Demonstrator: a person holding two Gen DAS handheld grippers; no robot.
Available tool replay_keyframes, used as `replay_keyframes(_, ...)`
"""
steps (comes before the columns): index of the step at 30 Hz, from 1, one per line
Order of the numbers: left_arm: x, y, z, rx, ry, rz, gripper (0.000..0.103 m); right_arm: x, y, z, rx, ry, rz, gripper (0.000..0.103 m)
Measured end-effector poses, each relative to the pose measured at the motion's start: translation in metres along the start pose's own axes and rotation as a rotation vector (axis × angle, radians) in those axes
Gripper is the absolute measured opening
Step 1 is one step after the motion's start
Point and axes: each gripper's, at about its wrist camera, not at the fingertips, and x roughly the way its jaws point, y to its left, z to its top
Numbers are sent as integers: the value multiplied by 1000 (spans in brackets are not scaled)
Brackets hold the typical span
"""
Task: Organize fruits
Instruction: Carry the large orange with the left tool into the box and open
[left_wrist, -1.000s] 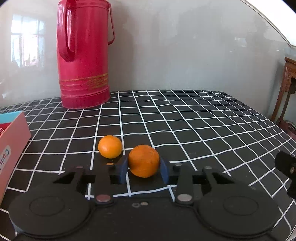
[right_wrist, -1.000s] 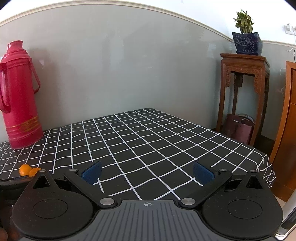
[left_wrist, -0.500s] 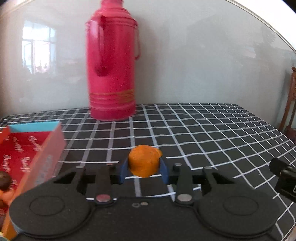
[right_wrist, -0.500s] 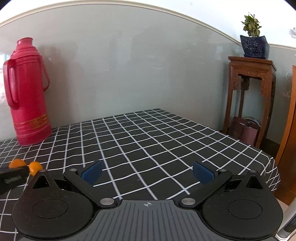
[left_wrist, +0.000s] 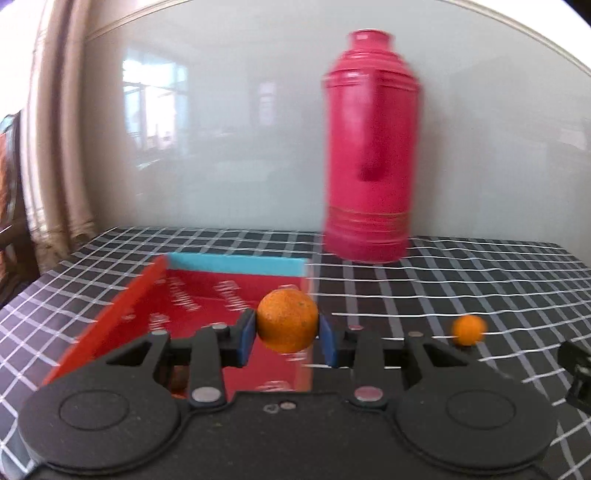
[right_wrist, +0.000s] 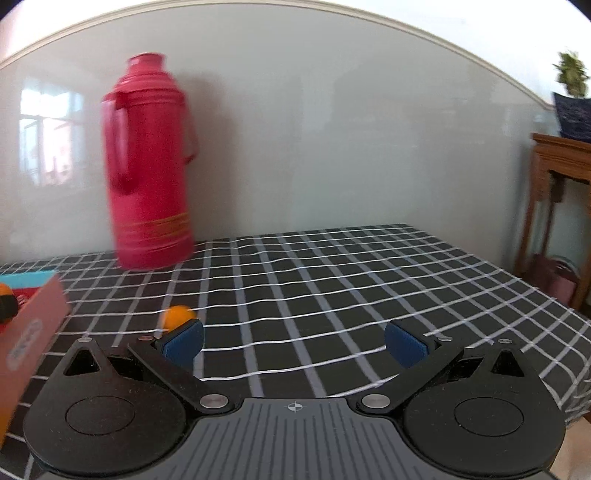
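Observation:
My left gripper (left_wrist: 287, 336) is shut on an orange (left_wrist: 287, 319) and holds it in the air over the right edge of an open red box (left_wrist: 173, 295) with a blue far wall. A second, smaller orange (left_wrist: 469, 329) lies on the checked cloth to the right; it also shows in the right wrist view (right_wrist: 176, 316), just beyond the left fingertip (right_wrist: 183, 341). My right gripper (right_wrist: 294, 343) is open and empty above the cloth. The held orange shows at the right wrist view's left edge (right_wrist: 4, 291).
A tall red thermos (left_wrist: 369, 147) stands at the back of the table by the wall, also in the right wrist view (right_wrist: 147, 166). The red box (right_wrist: 29, 325) is at the left. A wooden stand (right_wrist: 557, 206) with a potted plant is beyond the table's right edge.
My left gripper lifted the orange and swung left over the red box. My right gripper turned left, bringing the thermos, box and second orange into its view.

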Motion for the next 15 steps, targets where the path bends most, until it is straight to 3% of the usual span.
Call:
replay_keyframes(6, 10, 38, -2, -58, 54, 64, 28, 3, 37, -4, -48, 8, 70, 103)
replay_keyframes(12, 19, 55, -4, -104, 115, 78, 30, 8, 57, -6, -68, 19, 104, 103)
replay_keyframes(15, 20, 60, -5, -118, 122, 83, 35, 12, 62, -6, -67, 27, 116, 103)
